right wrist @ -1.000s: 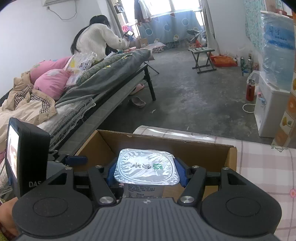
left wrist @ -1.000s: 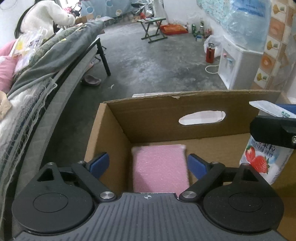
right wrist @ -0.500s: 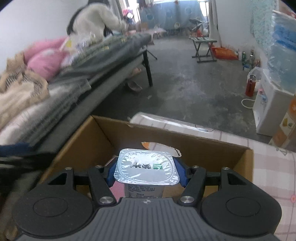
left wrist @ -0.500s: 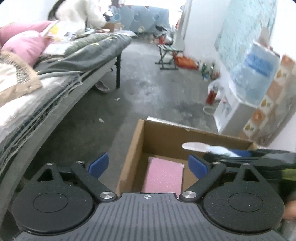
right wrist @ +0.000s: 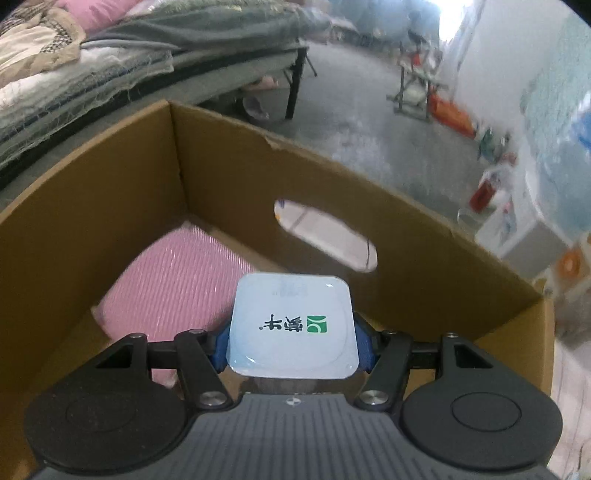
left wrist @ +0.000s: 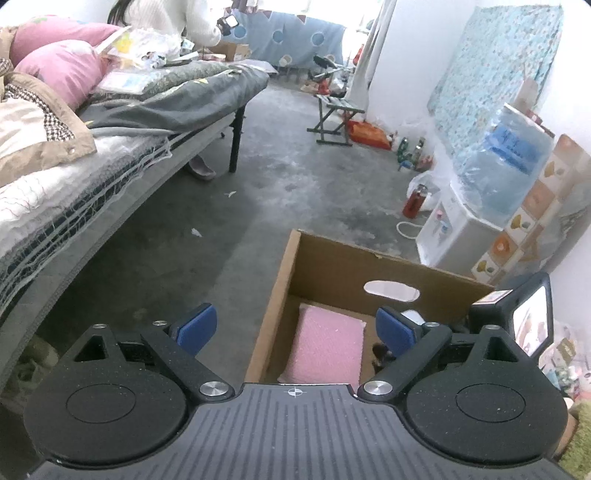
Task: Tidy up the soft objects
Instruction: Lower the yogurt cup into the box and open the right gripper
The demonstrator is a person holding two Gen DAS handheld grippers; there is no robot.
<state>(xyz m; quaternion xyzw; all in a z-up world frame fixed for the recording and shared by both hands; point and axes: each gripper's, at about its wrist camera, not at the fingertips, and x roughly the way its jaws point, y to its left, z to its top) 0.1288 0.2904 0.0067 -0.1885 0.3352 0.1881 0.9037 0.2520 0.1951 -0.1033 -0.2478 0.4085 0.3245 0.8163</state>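
Bare grey concrete floor [left wrist: 229,236] runs back from the cardboard box [left wrist: 280,291] toward a bed [left wrist: 110,155] along one side and a water dispenser [left wrist: 454,236] by the far wall.

The right tongs [right wrist: 293,345] are clamped on a square yogurt cup [right wrist: 293,328], its blue pads [right wrist: 218,347] pressing the cup's sides just under the foil lid, which carries a green logo. Cup and tongs hang inside the box opening, above the floor of the box. Just beside the cup, toward the near corner of the box, a pink foam pad [right wrist: 177,277] lies flat on the box bottom. An oval handle hole [right wrist: 325,236] pierces the far wall of the box.

The left tongs [left wrist: 295,328] stand wide apart with nothing between them, poised over the box's near edge; one blue pad is over the floor, the other over the box interior. Beyond the bed a person in a white top [left wrist: 173,18] is partly visible.
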